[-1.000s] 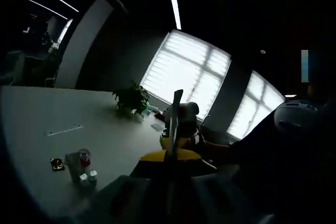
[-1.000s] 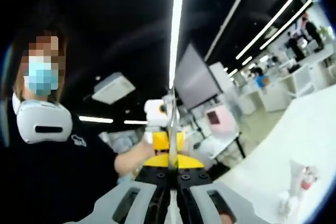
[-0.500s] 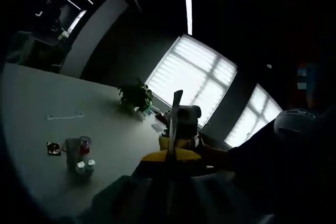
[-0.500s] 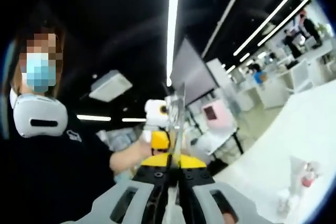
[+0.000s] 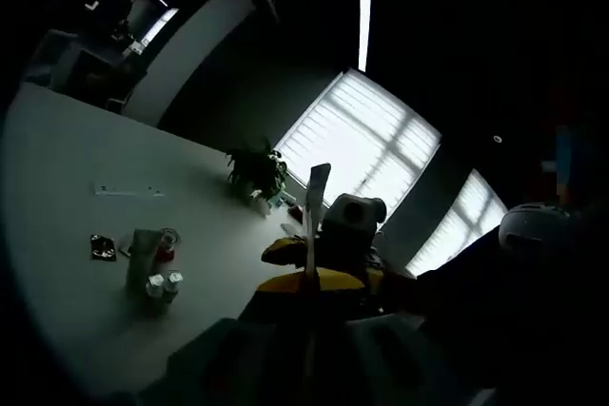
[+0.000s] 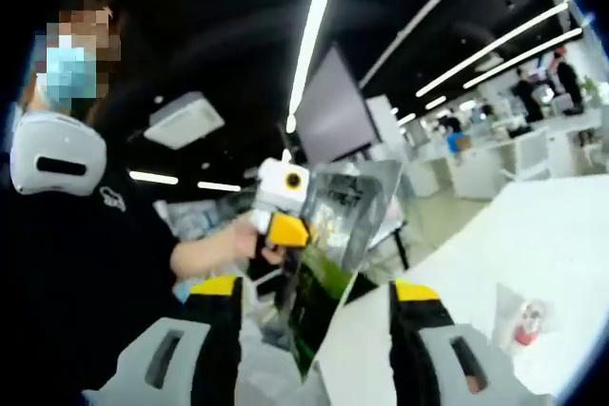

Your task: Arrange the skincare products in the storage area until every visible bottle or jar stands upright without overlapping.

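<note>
Skincare products (image 5: 157, 271) stand in a small huddle on the pale worktop (image 5: 57, 187), at the lower left of the left gripper view: a clear pouch-like pack, a red-capped piece behind it and two little white-capped bottles just in front, all touching or very nearly so, with a small dark flat item (image 5: 103, 247) lying just beside them. Farther back on the same worktop sits a potted plant (image 5: 256, 170) before the bright blinds of a window (image 5: 357, 154). In the right gripper view one red-and-clear product (image 6: 519, 316) rests on the white worktop (image 6: 533, 235) at the lower right. The left tongs (image 5: 310, 263) have their jaws pressed together, seen edge-on as a thin blade, pinching a flat glossy sheet or card that rises between them. The right tongs (image 6: 312, 330) are spread wide, jaws well apart, and that card (image 6: 333, 244), green and reflective, stands between them touching neither jaw. Behind it the other tongs appear, yellow and white, in a person's hand (image 6: 211, 246). Ceiling light strips (image 6: 319, 26) run overhead.
</note>
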Action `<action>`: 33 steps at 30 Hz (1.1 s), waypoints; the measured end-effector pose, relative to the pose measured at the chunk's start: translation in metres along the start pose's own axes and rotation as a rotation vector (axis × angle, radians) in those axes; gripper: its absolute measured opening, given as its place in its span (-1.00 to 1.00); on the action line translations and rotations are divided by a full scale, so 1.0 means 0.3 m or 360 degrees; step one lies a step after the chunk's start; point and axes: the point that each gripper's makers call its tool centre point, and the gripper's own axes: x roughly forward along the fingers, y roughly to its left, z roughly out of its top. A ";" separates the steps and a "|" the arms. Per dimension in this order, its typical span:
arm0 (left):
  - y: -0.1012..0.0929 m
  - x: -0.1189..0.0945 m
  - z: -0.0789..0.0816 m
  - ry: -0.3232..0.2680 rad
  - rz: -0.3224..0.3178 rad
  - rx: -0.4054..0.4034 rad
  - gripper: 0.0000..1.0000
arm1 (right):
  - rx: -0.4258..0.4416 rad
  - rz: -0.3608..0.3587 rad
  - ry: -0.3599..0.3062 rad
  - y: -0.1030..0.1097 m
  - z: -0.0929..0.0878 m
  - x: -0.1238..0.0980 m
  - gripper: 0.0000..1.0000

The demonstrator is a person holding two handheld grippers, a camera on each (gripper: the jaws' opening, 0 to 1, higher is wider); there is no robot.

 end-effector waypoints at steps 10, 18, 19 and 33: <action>0.041 -0.024 0.007 -0.0027 0.0031 -0.0051 -1.00 | -0.0188 -0.0154 0.0121 -0.051 -0.061 -0.025 0.99; 0.080 -0.038 -0.003 -0.0039 0.0076 -0.0130 -1.00 | -0.0242 -0.0253 0.0167 -0.092 -0.086 -0.076 0.99; 0.083 -0.039 -0.004 -0.0044 0.0075 -0.0138 -1.00 | -0.0231 -0.0267 0.0158 -0.096 -0.085 -0.083 0.99; 0.211 -0.075 -0.035 -0.0041 0.0137 -0.0365 -1.00 | -0.0346 -0.0377 0.0090 -0.137 -0.081 -0.116 0.99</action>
